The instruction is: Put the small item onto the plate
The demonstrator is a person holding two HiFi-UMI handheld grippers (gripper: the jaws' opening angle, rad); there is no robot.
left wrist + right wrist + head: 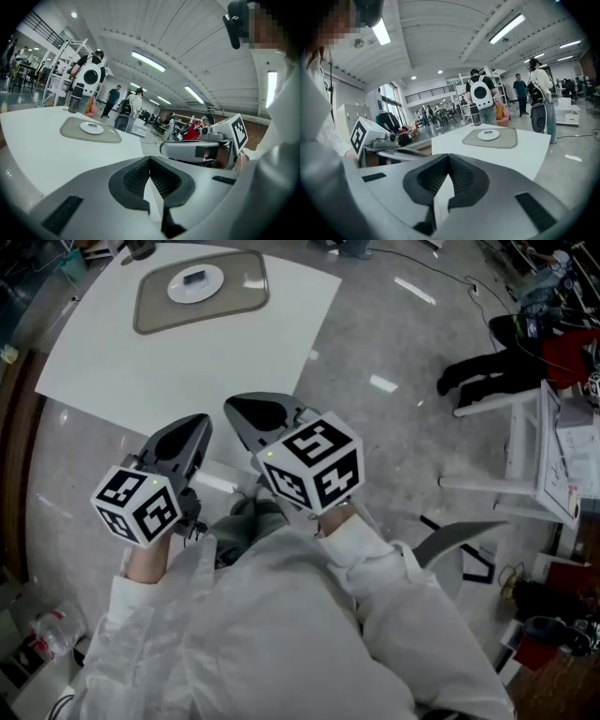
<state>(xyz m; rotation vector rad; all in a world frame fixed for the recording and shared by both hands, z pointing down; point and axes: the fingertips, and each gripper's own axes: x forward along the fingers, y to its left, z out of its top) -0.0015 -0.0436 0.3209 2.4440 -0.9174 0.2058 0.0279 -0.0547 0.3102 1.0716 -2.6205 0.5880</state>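
A white plate (pixel 195 283) lies on a grey tray (pixel 155 310) at the far side of the white table (pixel 187 362). A small dark item (pixel 195 278) rests on the plate. Both grippers are held close to my body, over the floor and short of the table's near edge. My left gripper (pixel 200 421) is shut and holds nothing. Beside it, my right gripper (pixel 234 407) is also shut and holds nothing. The left gripper view shows the plate (pixel 92 127) far ahead of the closed left gripper (pixel 150 161). In the right gripper view the plate (pixel 488 135) lies well beyond the right gripper (pixel 449 159).
A dark cup (pixel 73 103) stands at the table's far edge. Several people (pixel 480 96) stand beyond the table. A white frame stand (pixel 525 456) and cluttered gear sit on the floor to the right. Grey floor lies between me and the table.
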